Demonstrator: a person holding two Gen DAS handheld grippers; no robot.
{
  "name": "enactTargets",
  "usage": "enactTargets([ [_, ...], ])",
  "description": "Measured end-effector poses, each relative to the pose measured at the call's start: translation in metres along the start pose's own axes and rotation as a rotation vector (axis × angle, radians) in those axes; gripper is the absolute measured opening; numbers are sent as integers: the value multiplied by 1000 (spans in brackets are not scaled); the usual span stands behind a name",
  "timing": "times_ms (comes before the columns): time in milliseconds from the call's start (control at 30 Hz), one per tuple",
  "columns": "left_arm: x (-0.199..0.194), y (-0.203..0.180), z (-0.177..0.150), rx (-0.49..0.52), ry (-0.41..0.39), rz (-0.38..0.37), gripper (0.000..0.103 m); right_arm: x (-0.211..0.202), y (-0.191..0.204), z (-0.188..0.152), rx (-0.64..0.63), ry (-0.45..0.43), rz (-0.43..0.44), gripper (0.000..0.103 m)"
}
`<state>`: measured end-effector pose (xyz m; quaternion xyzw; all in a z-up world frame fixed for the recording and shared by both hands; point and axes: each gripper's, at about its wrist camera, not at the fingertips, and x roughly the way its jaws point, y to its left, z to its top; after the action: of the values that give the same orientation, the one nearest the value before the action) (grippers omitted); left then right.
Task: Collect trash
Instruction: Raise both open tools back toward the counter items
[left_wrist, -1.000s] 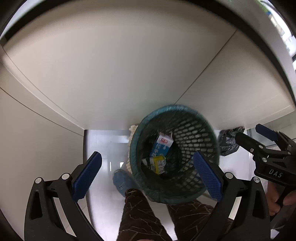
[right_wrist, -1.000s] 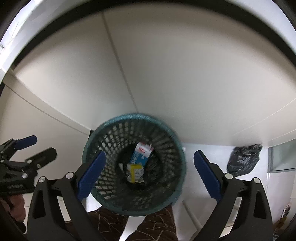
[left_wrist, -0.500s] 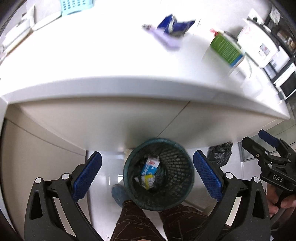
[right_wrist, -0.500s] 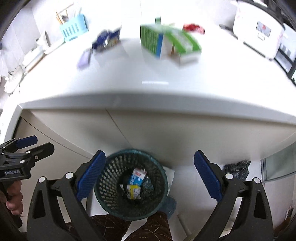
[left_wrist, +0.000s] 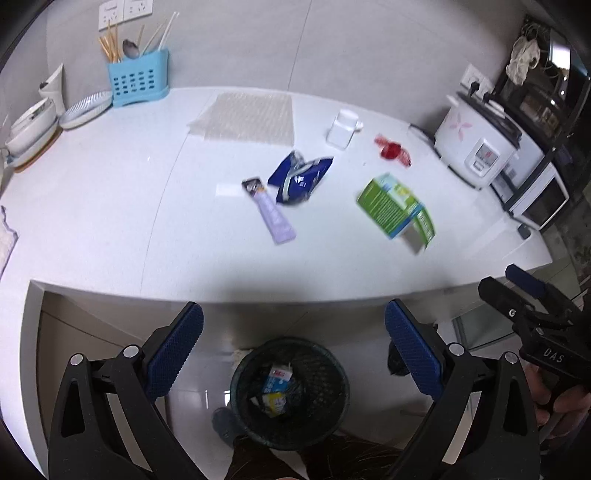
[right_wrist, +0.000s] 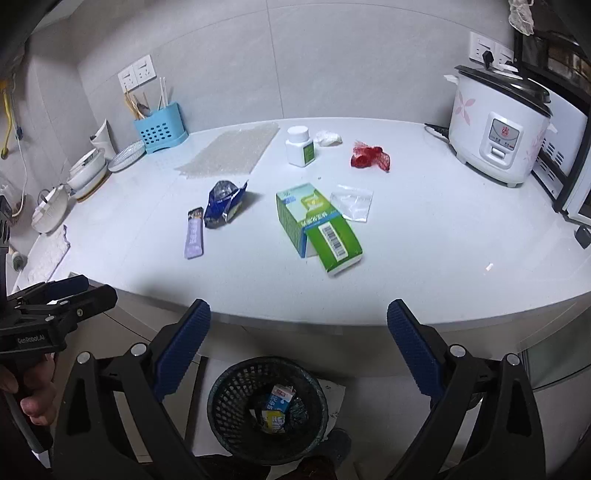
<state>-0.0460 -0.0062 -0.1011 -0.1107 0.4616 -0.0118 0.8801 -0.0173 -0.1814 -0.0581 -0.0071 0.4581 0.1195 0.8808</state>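
Note:
A dark mesh bin (right_wrist: 267, 408) stands on the floor under the counter edge with a small carton (right_wrist: 279, 398) inside; it also shows in the left wrist view (left_wrist: 290, 393). On the white counter (right_wrist: 424, 258) lie a green box (right_wrist: 317, 229), a blue foil bag (right_wrist: 223, 205), a purple wrapper (right_wrist: 194, 236), a red net (right_wrist: 371, 157), a clear plastic bag (right_wrist: 351, 203) and a white bottle (right_wrist: 300, 146). My left gripper (left_wrist: 293, 354) and right gripper (right_wrist: 299, 349) are both open and empty, held above the bin, short of the counter.
A white rice cooker (right_wrist: 502, 133) stands at the right. A blue utensil holder (right_wrist: 160, 129), bowls (right_wrist: 86, 171) and a bubble-wrap sheet (right_wrist: 232, 151) sit at the back left. A black bag (left_wrist: 397, 363) lies on the floor.
Both grippers have lifted and tilted up from looking down into the bin. The counter top and its trash have come into view. Both stay open.

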Motion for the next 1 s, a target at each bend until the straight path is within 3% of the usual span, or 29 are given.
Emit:
enactTargets([
  [467,-14,-12,44,-14,-3,74,96,-25,-24,56,25,-59,28,92],
  [1000,35,-4,88,-68,109,113,96,33,-18,109,-71,17,23,92],
])
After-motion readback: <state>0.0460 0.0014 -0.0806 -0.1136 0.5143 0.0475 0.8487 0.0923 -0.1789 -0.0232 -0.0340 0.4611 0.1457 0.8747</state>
